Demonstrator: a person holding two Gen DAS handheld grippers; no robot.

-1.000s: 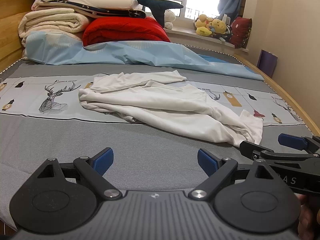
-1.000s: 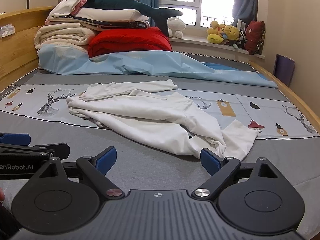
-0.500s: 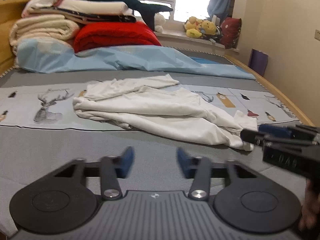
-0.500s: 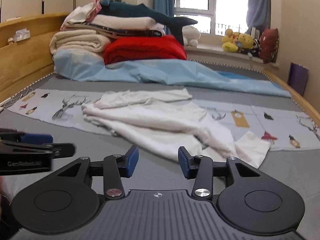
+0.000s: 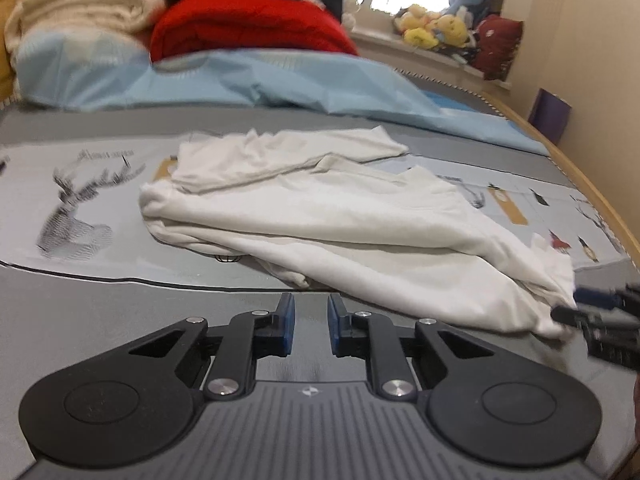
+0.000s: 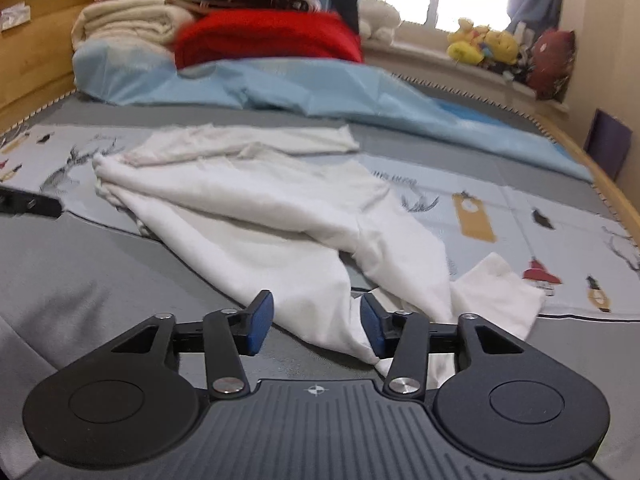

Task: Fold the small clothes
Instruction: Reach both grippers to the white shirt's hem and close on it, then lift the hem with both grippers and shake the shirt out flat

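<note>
A crumpled white garment [image 5: 340, 220] lies on the grey bed sheet with a printed deer band [image 5: 76, 216]. My left gripper [image 5: 311, 324] hovers just short of the garment's near edge. Its jaws are closing to a narrow gap, with only bare sheet between them. In the right wrist view the garment [image 6: 260, 216] reaches down between the blue pads of my right gripper [image 6: 316, 326]. Its jaws are opening, and the cloth's near corner lies loose between them, against the right pad [image 6: 372, 328]. The right gripper [image 5: 596, 308] also shows at the garment's right tip.
At the head of the bed are folded cream blankets [image 6: 132, 20], a red blanket [image 6: 268, 36] and a rumpled light blue sheet [image 6: 320, 88]. Plush toys [image 6: 484, 44] sit on the window sill. A wooden bed rail [image 5: 592, 196] runs along the right side.
Both grippers have moved forward and down toward the garment. The left jaws have narrowed from wide to a small gap. The right jaws narrowed, and the cloth's near corner now lies between them.
</note>
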